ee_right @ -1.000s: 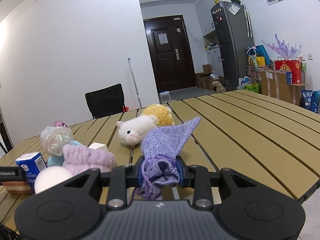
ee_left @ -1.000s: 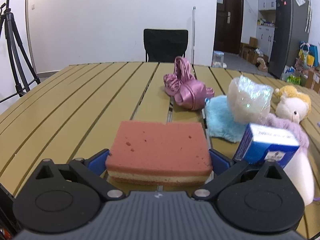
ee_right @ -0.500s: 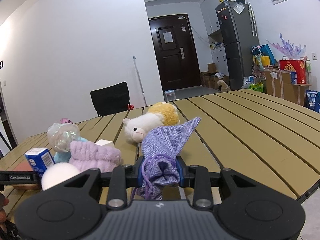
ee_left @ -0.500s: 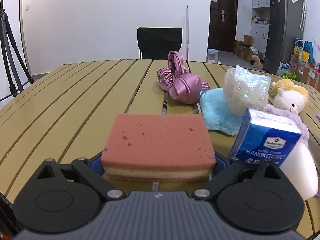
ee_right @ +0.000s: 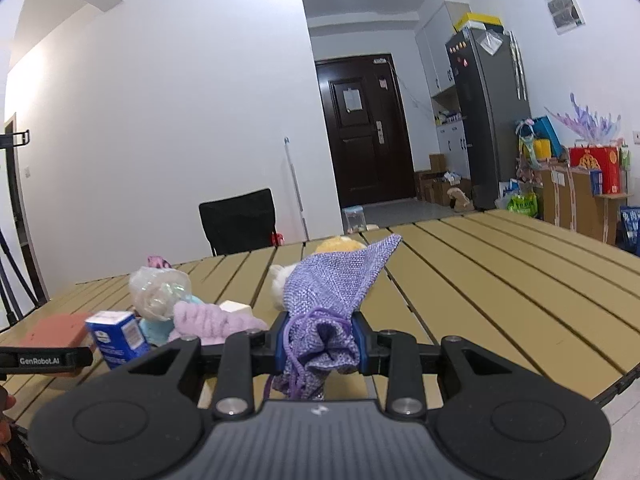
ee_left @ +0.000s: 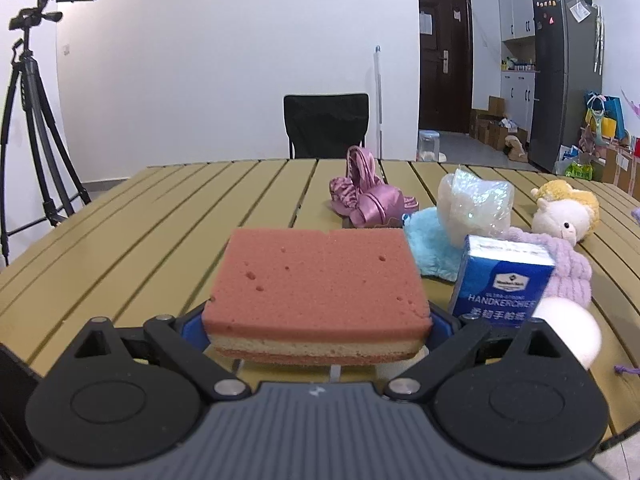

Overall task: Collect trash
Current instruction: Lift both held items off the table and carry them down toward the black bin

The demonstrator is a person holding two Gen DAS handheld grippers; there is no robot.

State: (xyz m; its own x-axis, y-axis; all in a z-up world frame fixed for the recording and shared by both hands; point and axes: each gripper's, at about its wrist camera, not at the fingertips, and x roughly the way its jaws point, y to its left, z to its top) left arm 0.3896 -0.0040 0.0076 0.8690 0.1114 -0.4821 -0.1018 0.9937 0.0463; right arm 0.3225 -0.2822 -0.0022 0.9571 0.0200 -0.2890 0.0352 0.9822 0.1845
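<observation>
White walls, a dark door and a tall grey fridge frame a yellow slatted table (ee_left: 168,240) strewn with soft clutter. Both tools already carry something, so the step in hand looks like lifting the two pickups clear and taking them to wherever the trash goes; no bin shows in either view. Doing it well means keeping each grip steady, raising the loads high enough to pass over the neighbours, and not nudging the blue handkerchief box (ee_left: 502,286) standing just beside the sponge at 3 o'clock. The left hand-held gripper (ee_left: 318,320) stands wide, its blue pads pressed against the two ends of the pink sponge (ee_left: 316,280); its jaws have just been closing a little onto the sponge, which sits between them with the table visible beneath its near edge. A soft sponge can pivot if squeezed unevenly, so a level carry suits it. The right hand-held gripper (ee_right: 320,342) is clenched tight on the bunched neck of the purple drawstring pouch (ee_right: 334,286), whose body points away toward 12 o'clock.
</observation>
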